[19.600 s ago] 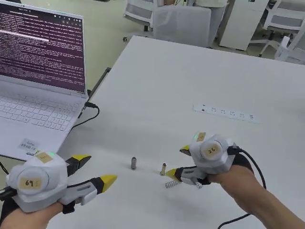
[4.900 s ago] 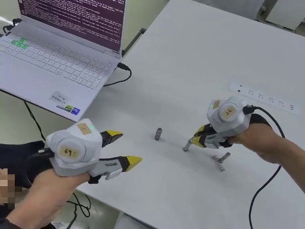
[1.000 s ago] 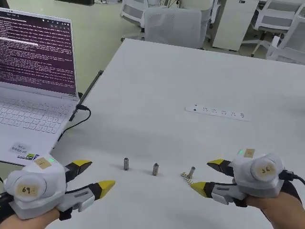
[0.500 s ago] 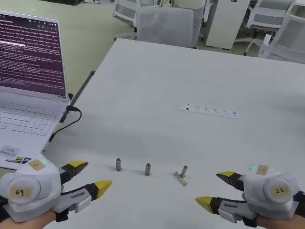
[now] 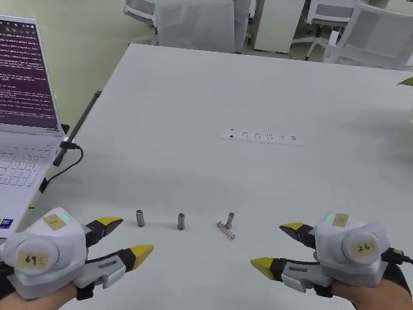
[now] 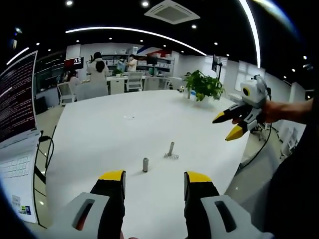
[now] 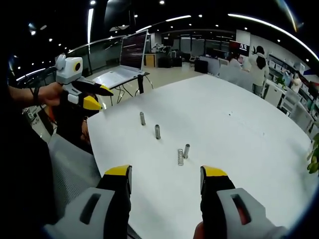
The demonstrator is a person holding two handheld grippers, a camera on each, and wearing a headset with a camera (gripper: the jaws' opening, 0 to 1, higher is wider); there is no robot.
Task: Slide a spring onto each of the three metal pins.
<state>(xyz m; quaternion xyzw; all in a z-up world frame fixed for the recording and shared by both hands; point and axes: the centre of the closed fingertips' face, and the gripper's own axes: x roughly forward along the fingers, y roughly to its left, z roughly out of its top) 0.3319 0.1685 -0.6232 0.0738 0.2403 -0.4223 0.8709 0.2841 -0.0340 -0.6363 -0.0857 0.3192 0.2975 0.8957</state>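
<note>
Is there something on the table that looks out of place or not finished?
Yes: one spring lies loose on the table beside the rightmost pin, not on it. That pin stands bare.

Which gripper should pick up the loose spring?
Probably the right gripper: it is open, and the spring beside the bare pin lies nearer it. The left gripper is farther off.

left pin (image 5: 140, 217), middle pin (image 5: 181, 221): upright, spring-wrapped | right pin (image 5: 229, 219): upright, bare | loose spring (image 5: 226, 230): lying beside it
</note>
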